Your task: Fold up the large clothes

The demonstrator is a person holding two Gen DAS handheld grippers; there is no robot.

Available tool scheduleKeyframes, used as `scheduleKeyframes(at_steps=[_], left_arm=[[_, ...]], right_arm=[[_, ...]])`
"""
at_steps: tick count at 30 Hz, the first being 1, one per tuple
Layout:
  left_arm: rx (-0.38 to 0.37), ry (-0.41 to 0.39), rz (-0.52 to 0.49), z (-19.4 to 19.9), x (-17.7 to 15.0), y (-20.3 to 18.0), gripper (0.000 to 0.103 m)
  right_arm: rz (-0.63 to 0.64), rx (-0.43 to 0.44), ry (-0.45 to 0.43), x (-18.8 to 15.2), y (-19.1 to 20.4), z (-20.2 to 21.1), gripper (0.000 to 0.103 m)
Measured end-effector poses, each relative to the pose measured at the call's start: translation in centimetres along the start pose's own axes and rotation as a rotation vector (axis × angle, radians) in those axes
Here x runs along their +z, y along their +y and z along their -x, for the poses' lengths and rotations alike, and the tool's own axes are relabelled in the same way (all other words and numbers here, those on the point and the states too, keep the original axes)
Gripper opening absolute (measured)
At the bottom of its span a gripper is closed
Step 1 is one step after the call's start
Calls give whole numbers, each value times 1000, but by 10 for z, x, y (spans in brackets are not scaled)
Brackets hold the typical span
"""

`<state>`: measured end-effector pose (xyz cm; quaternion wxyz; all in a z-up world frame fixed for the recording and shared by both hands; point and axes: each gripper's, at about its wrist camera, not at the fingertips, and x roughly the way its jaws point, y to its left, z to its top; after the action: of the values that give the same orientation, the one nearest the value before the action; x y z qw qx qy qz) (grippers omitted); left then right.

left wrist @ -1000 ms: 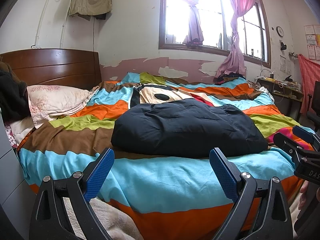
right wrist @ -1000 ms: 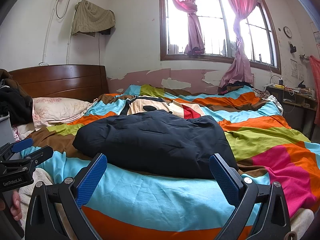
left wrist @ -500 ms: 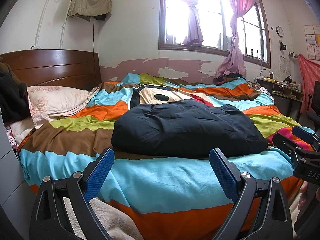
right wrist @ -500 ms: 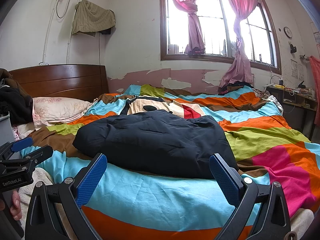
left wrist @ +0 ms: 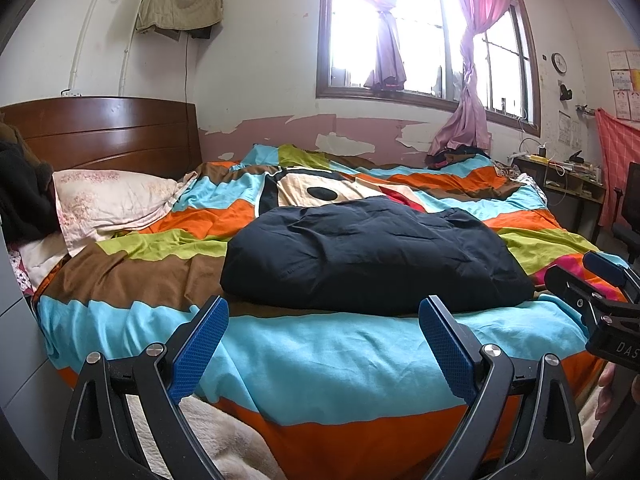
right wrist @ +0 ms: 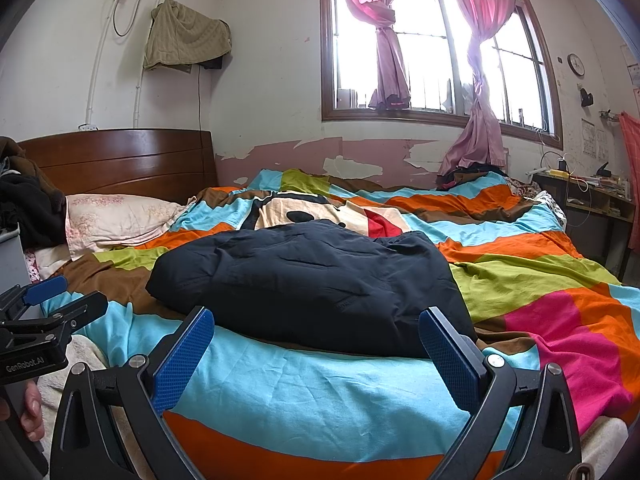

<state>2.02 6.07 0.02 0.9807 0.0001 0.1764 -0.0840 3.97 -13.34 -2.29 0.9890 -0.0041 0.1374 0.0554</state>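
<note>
Your left gripper [left wrist: 324, 344]: spread wide, empty | your right gripper [right wrist: 316, 352]: spread wide, empty | jacket [left wrist: 372, 256]: folded on the quilt [left wrist: 320, 356], just ahead of both, untouched

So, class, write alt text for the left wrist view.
A dark navy garment lies in a folded bundle on a bed's striped bedspread, beyond the open left tool. The right tool shows at the right edge; a pillow lies left.
</note>
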Motion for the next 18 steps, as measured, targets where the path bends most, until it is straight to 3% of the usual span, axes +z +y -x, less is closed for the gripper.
scheduleKeyframes(at_steps=[18], left_arm=[[-3, 2, -2, -1, 0, 2, 93]], right_arm=[[0, 0, 0, 0, 0, 0, 103]])
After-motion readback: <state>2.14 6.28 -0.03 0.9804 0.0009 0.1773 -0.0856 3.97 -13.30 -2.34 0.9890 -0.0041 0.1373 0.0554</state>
